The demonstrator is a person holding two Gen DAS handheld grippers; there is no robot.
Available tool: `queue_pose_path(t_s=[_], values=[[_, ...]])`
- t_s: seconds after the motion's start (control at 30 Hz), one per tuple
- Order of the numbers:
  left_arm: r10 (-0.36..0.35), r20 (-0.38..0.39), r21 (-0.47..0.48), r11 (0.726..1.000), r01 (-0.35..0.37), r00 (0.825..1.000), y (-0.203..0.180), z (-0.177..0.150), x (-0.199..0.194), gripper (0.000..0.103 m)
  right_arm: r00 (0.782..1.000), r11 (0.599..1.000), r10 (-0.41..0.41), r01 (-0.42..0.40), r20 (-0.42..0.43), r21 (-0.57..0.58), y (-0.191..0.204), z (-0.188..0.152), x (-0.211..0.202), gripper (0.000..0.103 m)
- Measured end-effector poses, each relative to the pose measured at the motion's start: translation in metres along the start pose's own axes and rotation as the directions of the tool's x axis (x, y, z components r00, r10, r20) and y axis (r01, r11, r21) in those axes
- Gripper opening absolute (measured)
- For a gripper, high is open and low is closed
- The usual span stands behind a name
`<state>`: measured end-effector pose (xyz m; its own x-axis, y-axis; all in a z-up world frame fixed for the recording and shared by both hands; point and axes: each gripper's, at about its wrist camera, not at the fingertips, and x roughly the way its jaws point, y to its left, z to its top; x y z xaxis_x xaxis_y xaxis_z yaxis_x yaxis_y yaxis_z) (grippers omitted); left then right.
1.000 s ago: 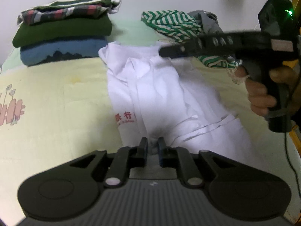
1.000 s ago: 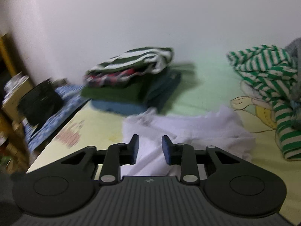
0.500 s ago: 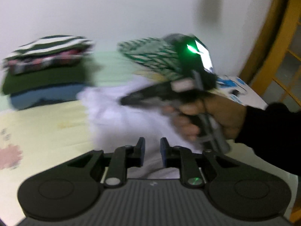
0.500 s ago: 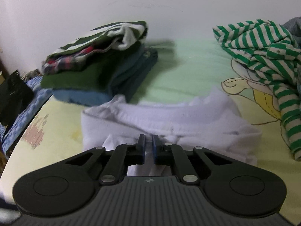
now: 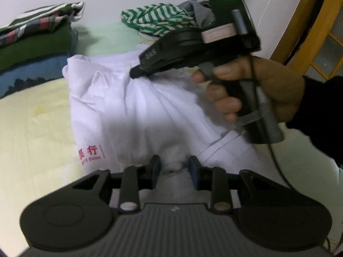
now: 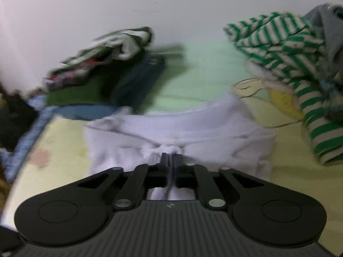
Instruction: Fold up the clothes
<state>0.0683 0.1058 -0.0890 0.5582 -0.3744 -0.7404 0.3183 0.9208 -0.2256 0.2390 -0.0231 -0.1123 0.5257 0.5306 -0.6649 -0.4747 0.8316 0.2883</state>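
Observation:
A white shirt (image 5: 133, 111) with red print lies crumpled on the yellow-green bed sheet (image 5: 32, 128). My left gripper (image 5: 174, 168) is open at the shirt's near edge, with a small bunch of white cloth between its fingers. In the left wrist view a hand (image 5: 257, 85) holds my right gripper (image 5: 134, 75), its tips pinching the shirt near the collar. The right wrist view shows my right gripper (image 6: 170, 159) shut on a fold of the white shirt (image 6: 193, 128), just below the collar band.
A stack of folded clothes (image 5: 32, 49) stands at the back left by the wall, blurred as the stack (image 6: 103, 79) in the right wrist view. A green-striped garment (image 5: 154, 19) and a grey one (image 5: 199, 10) are heaped at the back right. A wooden frame (image 5: 300, 21) rises at far right.
My right gripper came down over the shirt and shut on the cloth by the collar. My left gripper, earlier shut on the shirt's near edge, has opened.

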Motion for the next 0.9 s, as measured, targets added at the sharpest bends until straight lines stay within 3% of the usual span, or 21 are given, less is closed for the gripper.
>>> queue_pose_path(t_s=[0.23,0.3,0.37,0.4,0.5,0.53,0.63,0.73,0.9], values=[[0.007,0.022,0.014,1.0,-0.008,1.0,-0.006,-0.002,-0.014,0.041,0.999,0.998,-0.048,0.049,0.022,-0.05,0.006,0.003,0.003,0.002],[0.009,0.028,0.017,1.0,-0.01,1.0,-0.008,-0.003,-0.019,0.04,0.999,0.999,-0.034,0.035,0.039,-0.015,0.0,0.002,-0.013,0.011],[0.011,0.034,0.02,1.0,-0.012,0.999,-0.009,-0.004,-0.024,0.04,0.995,0.999,-0.028,0.025,0.097,0.024,-0.006,-0.003,-0.042,0.032],[0.016,0.032,0.016,1.0,-0.017,0.999,-0.01,-0.008,-0.028,0.04,0.99,0.999,-0.04,0.039,0.133,0.01,-0.004,-0.01,-0.06,0.033],[0.043,0.01,-0.01,0.999,-0.043,0.999,-0.013,-0.026,-0.044,0.043,0.98,0.983,-0.104,0.127,0.171,-0.133,0.011,-0.045,-0.108,0.039],[0.052,0.003,-0.018,0.999,-0.052,0.999,-0.014,-0.033,-0.049,0.043,0.979,0.972,-0.118,0.149,0.169,-0.184,0.018,-0.06,-0.122,0.046],[0.077,-0.019,-0.043,0.996,-0.078,0.997,-0.017,-0.051,-0.064,0.044,0.993,0.966,-0.067,0.089,0.097,-0.242,0.032,-0.109,-0.16,0.064],[0.102,-0.042,-0.068,0.992,-0.105,0.994,-0.02,-0.07,-0.079,0.044,0.999,0.984,-0.03,0.032,0.011,-0.173,0.033,-0.148,-0.192,0.063],[0.142,-0.081,-0.106,0.983,-0.15,0.987,-0.025,-0.101,-0.105,0.047,0.995,0.994,-0.078,0.073,-0.063,-0.081,0.027,-0.189,-0.228,0.058]])
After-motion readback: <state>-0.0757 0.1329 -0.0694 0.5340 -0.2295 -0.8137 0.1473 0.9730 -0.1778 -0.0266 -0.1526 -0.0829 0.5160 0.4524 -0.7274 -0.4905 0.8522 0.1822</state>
